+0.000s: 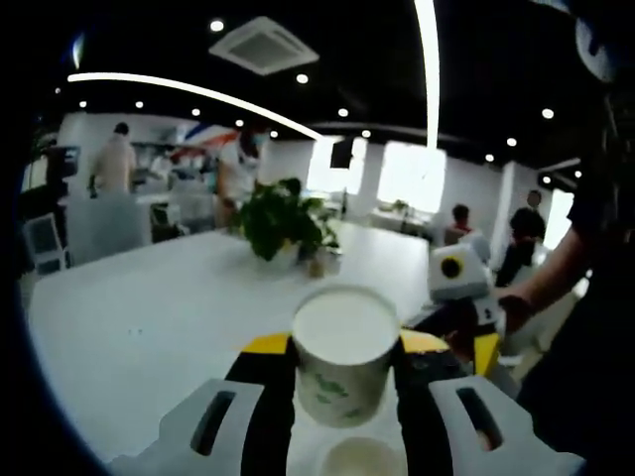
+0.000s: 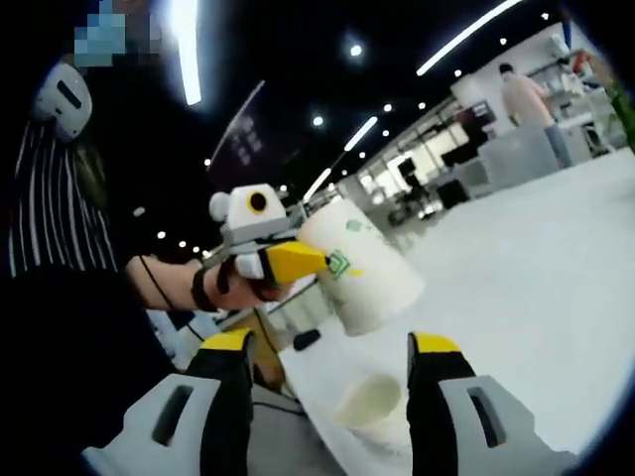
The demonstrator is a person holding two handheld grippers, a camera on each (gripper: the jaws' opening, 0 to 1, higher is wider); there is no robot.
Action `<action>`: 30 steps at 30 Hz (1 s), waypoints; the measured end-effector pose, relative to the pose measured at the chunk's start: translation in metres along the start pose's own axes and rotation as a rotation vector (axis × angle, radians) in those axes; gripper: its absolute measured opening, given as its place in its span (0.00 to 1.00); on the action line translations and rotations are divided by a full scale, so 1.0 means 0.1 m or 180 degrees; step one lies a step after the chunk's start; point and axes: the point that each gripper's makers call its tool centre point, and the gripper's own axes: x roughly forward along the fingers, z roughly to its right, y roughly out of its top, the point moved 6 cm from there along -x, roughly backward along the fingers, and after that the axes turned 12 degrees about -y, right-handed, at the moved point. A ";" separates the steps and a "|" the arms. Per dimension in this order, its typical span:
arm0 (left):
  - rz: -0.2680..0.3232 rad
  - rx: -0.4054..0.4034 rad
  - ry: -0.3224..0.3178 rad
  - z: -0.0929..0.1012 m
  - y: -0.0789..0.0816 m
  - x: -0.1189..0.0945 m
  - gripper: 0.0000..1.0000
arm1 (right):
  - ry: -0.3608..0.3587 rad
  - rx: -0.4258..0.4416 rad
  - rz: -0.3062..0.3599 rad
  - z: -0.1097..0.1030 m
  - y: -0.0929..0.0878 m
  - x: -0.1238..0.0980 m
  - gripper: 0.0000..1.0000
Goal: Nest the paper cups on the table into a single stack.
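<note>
Paper cups first: one upright cup (image 1: 344, 365), white with a green print, is clamped by its wall between the left gripper's (image 1: 345, 369) yellow-tipped jaws and held up off the white table (image 1: 149, 317). A second cup (image 1: 364, 460) stands mouth-up on the table just beneath it, near the table's near edge. These look light and thin-walled — easy to crush or ovalise — so my guess is a gentle pinch around the upper wall, below the rolled rim, suits them best (the rim is the stiffest part).

From the right gripper view, the right gripper (image 2: 337, 362) has its jaws wide apart around nothing, with the standing cup (image 2: 369, 402) low between them. Beyond it the left gripper (image 2: 298, 261) carries the held cup (image 2: 362, 268) tilted. Farther off, a potted plant (image 1: 283, 223) sits toward the table's far edge — people stand behind it.
</note>
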 end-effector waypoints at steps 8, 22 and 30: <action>0.0027 -0.0014 -0.0017 -0.01 -0.01 -0.02 0.37 | 0.0078 0.0023 0.0045 0.00 0.05 0.03 0.51; 0.0177 -0.0115 -0.0053 -0.04 0.00 -0.05 0.37 | 0.0167 0.0312 0.0255 0.10 0.19 -0.06 0.38; 0.0224 -0.0127 -0.0135 0.01 -0.01 -0.11 0.38 | 0.0242 0.0401 0.0332 0.11 0.25 -0.09 0.28</action>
